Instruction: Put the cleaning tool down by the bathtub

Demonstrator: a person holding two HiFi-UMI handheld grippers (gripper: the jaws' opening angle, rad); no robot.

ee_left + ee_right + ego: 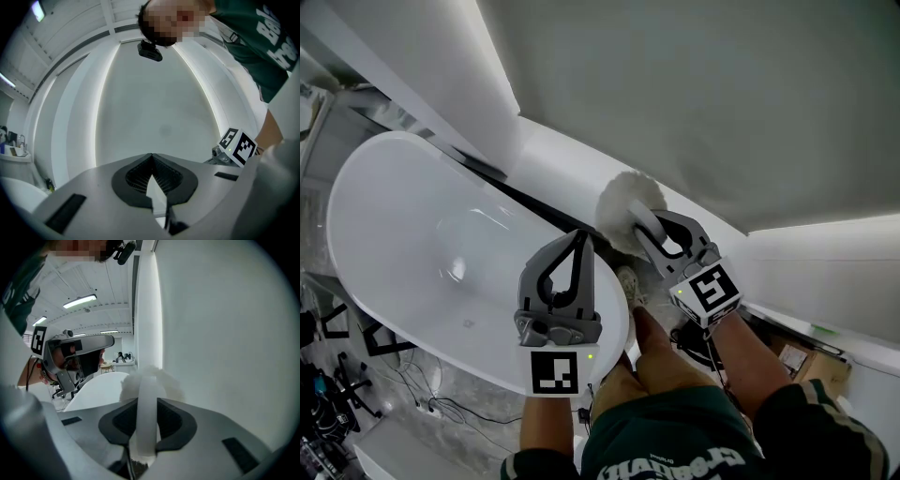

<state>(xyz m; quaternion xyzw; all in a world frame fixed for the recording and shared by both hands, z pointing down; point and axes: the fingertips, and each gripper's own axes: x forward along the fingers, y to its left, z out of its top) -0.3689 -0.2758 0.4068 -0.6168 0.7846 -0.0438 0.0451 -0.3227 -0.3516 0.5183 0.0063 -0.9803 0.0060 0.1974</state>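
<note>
**Cleaning tool clamped in right gripper, beside bathtub end**

In the head view, the white bathtub (pixel 389 202) is occupying the left side, its rim running along the foot of the white wall (pixel 703 103). The left gripper (pixel 578 238) is hovering over the near rim of the tub. Its own view is showing the jaws meeting at their tips with nothing between them; the left gripper (pixel 151 158) is pointing up at the pale wall.

Just right of it, the cleaning tool (pixel 628 208) is showing a fluffy white head that is sitting close to the wall, just beyond the tub's right end. Whether the head is touching the wall or the ledge cannot be told.

The right gripper (pixel 649 225) is gripping the tool's white handle. In the right gripper view, the right gripper (pixel 146 403) is pressing both pads against the handle, with the cleaning tool (pixel 149 380) projecting forward and the bathtub (pixel 96 391) lying to its left.
</note>
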